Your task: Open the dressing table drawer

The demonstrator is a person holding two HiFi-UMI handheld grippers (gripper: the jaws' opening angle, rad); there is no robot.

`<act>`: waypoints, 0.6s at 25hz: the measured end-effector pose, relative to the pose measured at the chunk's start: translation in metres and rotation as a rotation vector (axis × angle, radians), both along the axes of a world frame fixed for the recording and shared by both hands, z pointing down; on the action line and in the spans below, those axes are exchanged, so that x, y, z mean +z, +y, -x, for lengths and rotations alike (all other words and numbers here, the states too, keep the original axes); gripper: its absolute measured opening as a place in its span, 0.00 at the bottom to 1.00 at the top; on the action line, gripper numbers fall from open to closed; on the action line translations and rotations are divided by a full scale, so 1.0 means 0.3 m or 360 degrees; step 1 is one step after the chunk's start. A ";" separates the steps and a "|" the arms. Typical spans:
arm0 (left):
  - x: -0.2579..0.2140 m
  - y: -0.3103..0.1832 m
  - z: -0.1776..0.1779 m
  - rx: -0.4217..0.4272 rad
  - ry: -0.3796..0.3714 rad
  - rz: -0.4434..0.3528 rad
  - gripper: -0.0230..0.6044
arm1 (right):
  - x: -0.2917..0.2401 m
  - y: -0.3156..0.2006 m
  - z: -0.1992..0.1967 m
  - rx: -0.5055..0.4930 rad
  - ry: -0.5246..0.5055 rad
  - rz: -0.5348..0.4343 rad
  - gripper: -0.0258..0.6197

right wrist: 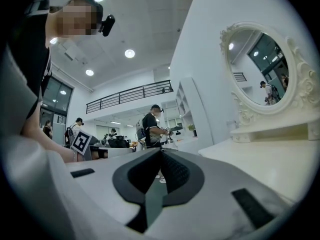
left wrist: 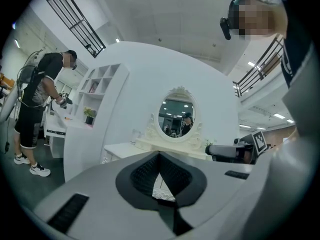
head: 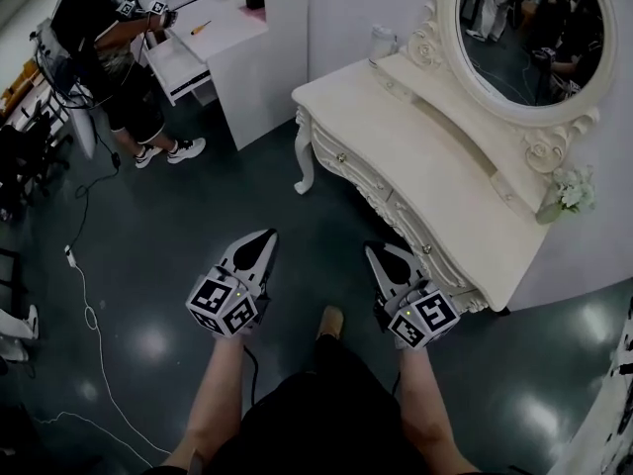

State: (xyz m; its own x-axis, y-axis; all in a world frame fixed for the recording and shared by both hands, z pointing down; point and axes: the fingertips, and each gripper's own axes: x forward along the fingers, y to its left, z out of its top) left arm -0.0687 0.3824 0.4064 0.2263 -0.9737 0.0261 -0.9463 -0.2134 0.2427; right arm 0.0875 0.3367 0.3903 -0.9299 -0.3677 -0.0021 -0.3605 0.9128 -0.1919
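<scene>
The cream dressing table (head: 425,156) with its oval mirror (head: 529,33) stands at the right of the head view. Its drawer fronts (head: 396,216) carry small knobs and look closed. My left gripper (head: 267,236) hangs over the dark floor, well left of the table, with its jaws together and nothing in them. My right gripper (head: 373,251) is shut too, empty, its tip a short way from the table's front. In the left gripper view the jaws (left wrist: 159,154) point at the table (left wrist: 125,149) and mirror (left wrist: 177,116). The right gripper (right wrist: 161,151) has the tabletop (right wrist: 270,159) at its right.
Another person (head: 109,47) works at a white desk (head: 237,57) with an open drawer (head: 178,67) at the back left. A cable (head: 89,305) trails over the floor at the left. Flowers (head: 569,196) and a glass jar (head: 381,40) stand on the dressing table.
</scene>
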 end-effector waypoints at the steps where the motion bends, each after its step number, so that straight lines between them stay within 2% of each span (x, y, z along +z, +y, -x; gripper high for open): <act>1: -0.001 -0.038 0.006 0.0003 0.0005 0.0000 0.05 | -0.002 -0.034 0.008 -0.0001 0.0006 0.0000 0.05; 15: 0.003 -0.481 0.016 0.0073 0.0024 0.0031 0.05 | 0.006 -0.434 0.062 -0.0032 0.0030 0.0021 0.05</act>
